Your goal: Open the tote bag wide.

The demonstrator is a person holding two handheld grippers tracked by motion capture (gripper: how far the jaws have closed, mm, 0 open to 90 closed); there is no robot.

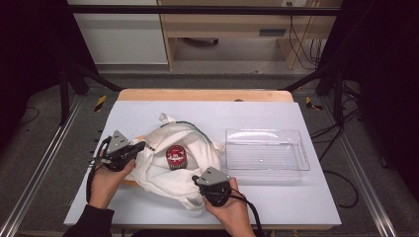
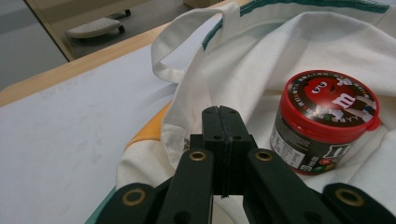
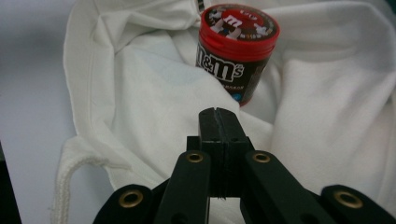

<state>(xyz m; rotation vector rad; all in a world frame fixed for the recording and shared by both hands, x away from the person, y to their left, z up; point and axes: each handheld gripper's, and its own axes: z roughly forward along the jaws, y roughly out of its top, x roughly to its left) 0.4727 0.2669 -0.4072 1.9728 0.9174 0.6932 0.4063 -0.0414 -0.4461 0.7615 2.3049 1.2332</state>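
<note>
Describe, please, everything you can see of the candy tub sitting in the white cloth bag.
The candy tub is a short round container with a dark, printed label wall and a glossy red lid showing cartoon candy characters. It looks like plastic, stands upright with its lid on, and rests on the white cloth bag, whose folds rise around it. Nothing else touches it.

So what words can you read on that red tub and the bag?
"m&m's": white letters on the dark side of the candy tub.
"m": large white letter on the tub's red lid.
Small print on the tub's side label: too small to read.
White cloth bag: no readable text.
</note>
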